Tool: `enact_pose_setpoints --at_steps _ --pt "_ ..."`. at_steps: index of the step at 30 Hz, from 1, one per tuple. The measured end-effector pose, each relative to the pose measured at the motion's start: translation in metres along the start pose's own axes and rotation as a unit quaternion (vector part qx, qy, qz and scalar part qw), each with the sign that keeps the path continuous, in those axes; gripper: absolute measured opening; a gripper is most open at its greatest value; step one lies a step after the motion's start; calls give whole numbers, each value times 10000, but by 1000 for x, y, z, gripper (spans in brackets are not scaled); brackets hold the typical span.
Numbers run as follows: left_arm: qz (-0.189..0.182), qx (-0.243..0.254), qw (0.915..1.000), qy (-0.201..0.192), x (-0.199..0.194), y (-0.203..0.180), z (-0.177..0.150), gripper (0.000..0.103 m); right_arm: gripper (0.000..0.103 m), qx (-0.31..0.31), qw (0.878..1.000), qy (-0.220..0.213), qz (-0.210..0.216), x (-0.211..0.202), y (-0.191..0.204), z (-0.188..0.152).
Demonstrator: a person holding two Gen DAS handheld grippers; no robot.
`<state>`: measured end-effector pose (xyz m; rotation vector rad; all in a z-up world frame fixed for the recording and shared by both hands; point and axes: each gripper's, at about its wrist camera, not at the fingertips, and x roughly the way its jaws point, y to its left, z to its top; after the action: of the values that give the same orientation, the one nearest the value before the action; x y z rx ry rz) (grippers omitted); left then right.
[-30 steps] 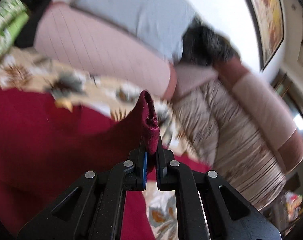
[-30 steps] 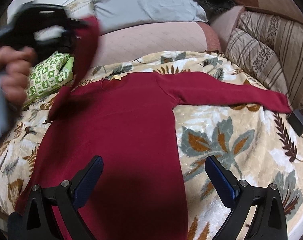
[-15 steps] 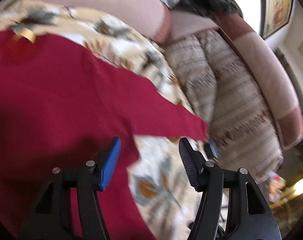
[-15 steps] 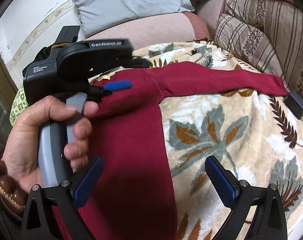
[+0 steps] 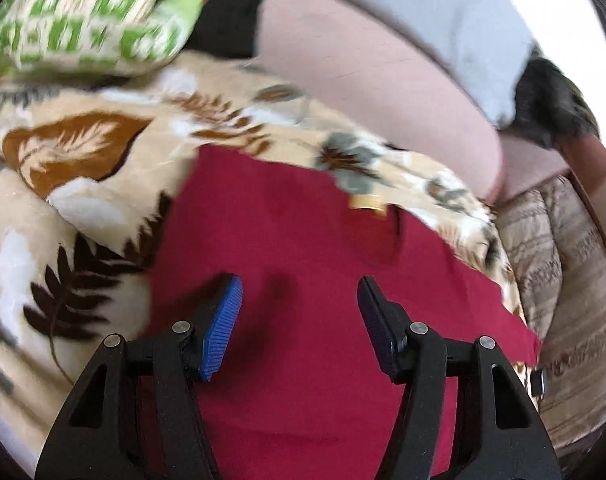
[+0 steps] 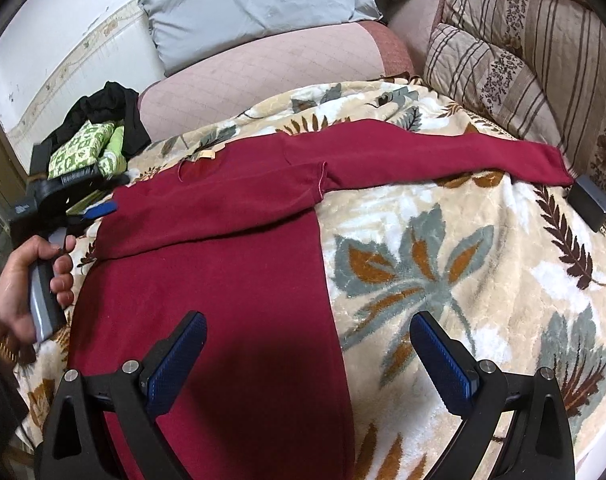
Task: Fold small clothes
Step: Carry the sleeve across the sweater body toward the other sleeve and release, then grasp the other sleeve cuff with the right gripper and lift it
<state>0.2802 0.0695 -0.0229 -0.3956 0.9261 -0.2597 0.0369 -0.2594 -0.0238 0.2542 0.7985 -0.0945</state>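
1. Spread over a bed or sofa seat, a cream plush blanket with brown and grey leaf prints [image 6: 443, 264] fills both views; a pale pink quilted bolster [image 6: 263, 72] and a grey pillow [image 6: 247, 4] lie along the far edge, and striped beige cushions [image 6: 523, 60] stand at the far right.
2. A dark red long-sleeved knit top [image 6: 223, 280] lies flat on the blanket, neckline toward the far side. One sleeve is folded across the chest; the other stretches out to the right, its cuff close to a small dark box [image 6: 591, 200].
3. The left gripper [image 5: 299, 308], black with blue ribbed pads, hovers above the top's upper chest with its jaws parted and nothing between them. In the right wrist view a hand [image 6: 31, 280] holds its grey handle at the left edge of the garment.
4. The right gripper [image 6: 307, 364] hangs over the near part of the top and the blanket, jaws spread wide and empty.
5. A green-and-white patterned folded cloth [image 6: 83, 148] rests on a black garment [image 6: 103, 108] at the far left.
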Motion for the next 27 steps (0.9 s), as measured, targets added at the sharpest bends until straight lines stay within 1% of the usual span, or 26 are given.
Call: enact_pose_setpoints --at_steps 1,3,4,5,6,7,8,9,11,13,15,16,17,18,19,20,21,22,23,24,25,26,27 --pt "38 42 10000 53 7 1 4 59 101 -43 10000 24 -15 2 2 0" --pt "691 467 9965 93 24 -3 10 54 101 -153 9998 84 -45 7 7 -1" --pt "984 462 9940 150 32 2 12 48 101 -215 9997 108 -69 8 9 -2" --pt "1117 388 9929 161 36 12 15 33 101 -257 9996 118 -91 9 11 -3" --pt "1197 337 9922 97 33 24 16 26 101 -299 9994 126 -116 10 12 -3" --pt "1209 229 9924 27 32 34 18 24 101 -307 9994 124 -123 10 12 -3" --pt "1148 82 9934 -3 31 42 21 16 101 -300 9994 124 -125 10 12 -3" --pt "1153 12 9933 3 30 46 21 12 101 -285 9994 129 -124 11 11 -3" --pt "1132 97 9935 28 28 43 21 11 101 -259 9995 151 -97 12 10 -3" --pt "1187 157 9928 -27 20 39 20 11 101 -243 9996 154 -65 12 10 -3" --pt "1292 80 9915 -161 9 40 17 12 101 -243 9996 150 -52 11 10 -3" --pt "1389 39 9897 -345 0 39 17 12 101 -233 9996 129 -41 10 10 -3" --pt "1386 52 9884 -625 -12 34 17 15 101 -218 9997 104 -42 9 9 -3" --pt "1332 99 9882 -745 -15 32 19 20 101 -200 9998 86 -49 8 9 -3" --pt "1200 226 9888 -860 -17 23 21 31 101 -171 9998 81 -57 7 7 -2" --pt "1084 356 9899 -842 -14 15 22 41 101 -149 9998 83 -73 7 6 -3" --pt "1042 509 9909 -677 -4 8 24 43 101 -147 9998 82 -94 7 6 -4" --pt "1144 598 9906 -457 7 6 25 44 101 -171 9998 83 -108 7 7 -4" --pt "1371 620 9886 -98 23 8 26 44 101 -210 9997 82 -121 6 8 -4" --pt "1559 511 9860 295 38 15 25 43 101 -260 9995 77 -147 7 9 -5" --pt "1506 433 9869 394 44 22 22 43 101 -287 9994 69 -167 7 10 -5" --pt "1436 468 9883 236 38 21 23 43 101 -301 9994 59 -177 7 10 -5" --pt "1381 425 9893 191 31 21 22 43 101 -302 9994 53 -174 7 11 -4"
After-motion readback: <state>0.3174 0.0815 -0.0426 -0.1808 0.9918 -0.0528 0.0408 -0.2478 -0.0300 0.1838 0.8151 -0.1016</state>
